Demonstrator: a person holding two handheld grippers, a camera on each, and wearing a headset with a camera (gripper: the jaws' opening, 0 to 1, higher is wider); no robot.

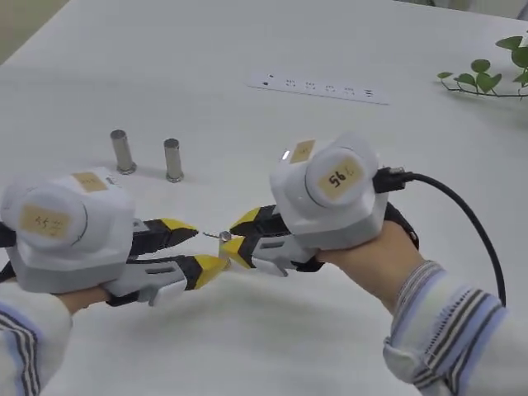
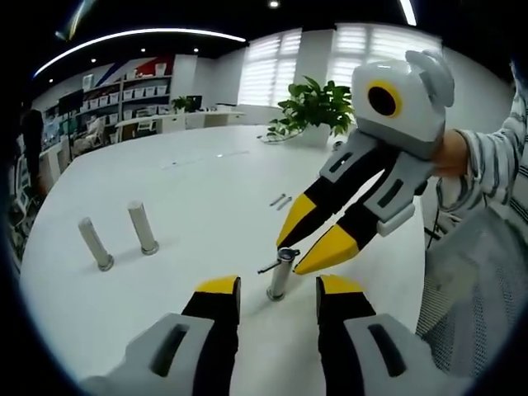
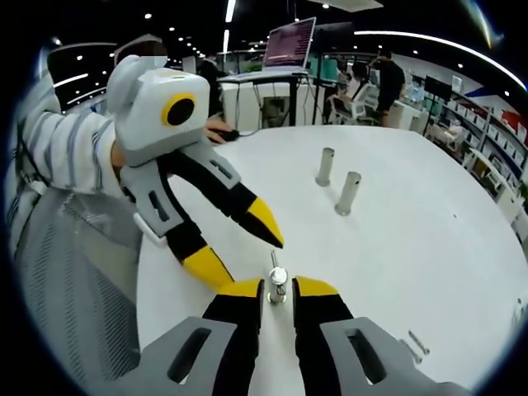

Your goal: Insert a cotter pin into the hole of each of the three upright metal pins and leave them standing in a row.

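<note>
Two bare metal pins [image 1: 122, 153] [image 1: 172, 160] stand upright side by side at the back left of the white table [image 1: 247, 330]. A third metal pin [image 2: 280, 276] stands nearer me, and a thin cotter pin [image 2: 267, 267] sticks sideways out of its top. My right gripper [image 3: 279, 290] has its yellow tips closed against the top of this third pin [image 3: 276, 285]. My left gripper [image 2: 278, 290] is open, with its jaws apart on either side just short of that pin. In the head view the left gripper [image 1: 204, 247] and the right gripper [image 1: 235, 238] face each other tip to tip.
Two spare cotter pins [image 2: 279, 200] lie loose on the table beyond the right gripper. A white power strip [image 1: 318, 87] lies at the back and a green plant [image 1: 495, 74] at the back right. A black cable [image 1: 462, 214] trails from the right gripper.
</note>
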